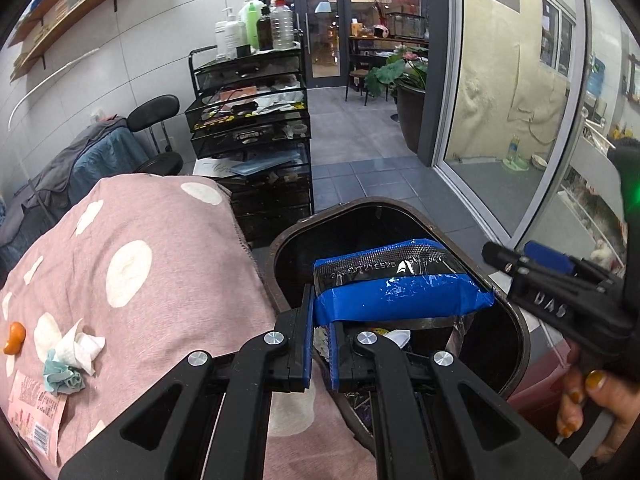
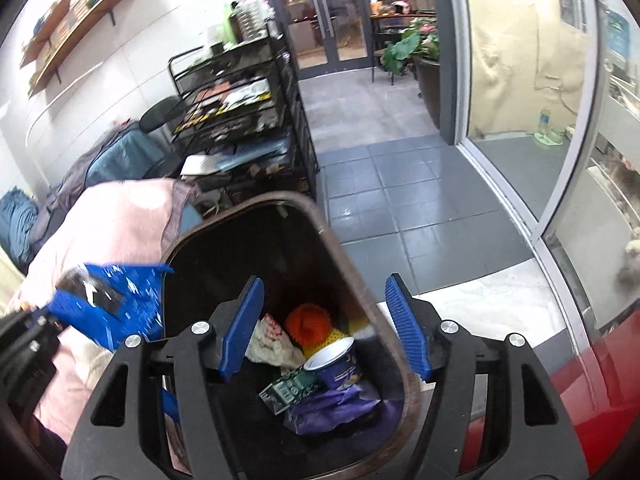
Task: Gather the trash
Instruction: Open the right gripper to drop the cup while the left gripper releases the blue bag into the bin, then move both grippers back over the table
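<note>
My left gripper [image 1: 322,340] is shut on a blue snack wrapper [image 1: 396,288] and holds it over the open brown trash bin [image 1: 516,324]. The wrapper also shows blurred in the right wrist view [image 2: 116,300] at the bin's left rim. My right gripper [image 2: 326,324] is open and empty above the bin [image 2: 340,248], which holds a paper cup [image 2: 336,360], an orange ball [image 2: 308,320], crumpled paper and a purple bag. A crumpled tissue [image 1: 78,350], an orange peel [image 1: 15,337] and a pink wrapper [image 1: 38,412] lie on the pink spotted blanket [image 1: 160,280].
A black mesh drawer cart [image 1: 256,128] with bottles on top stands behind the bin. A stool and clothes sit at the left. Grey tiled floor [image 1: 360,152] runs to glass doors. A glass partition stands at the right. A red surface [image 2: 600,380] lies right of the bin.
</note>
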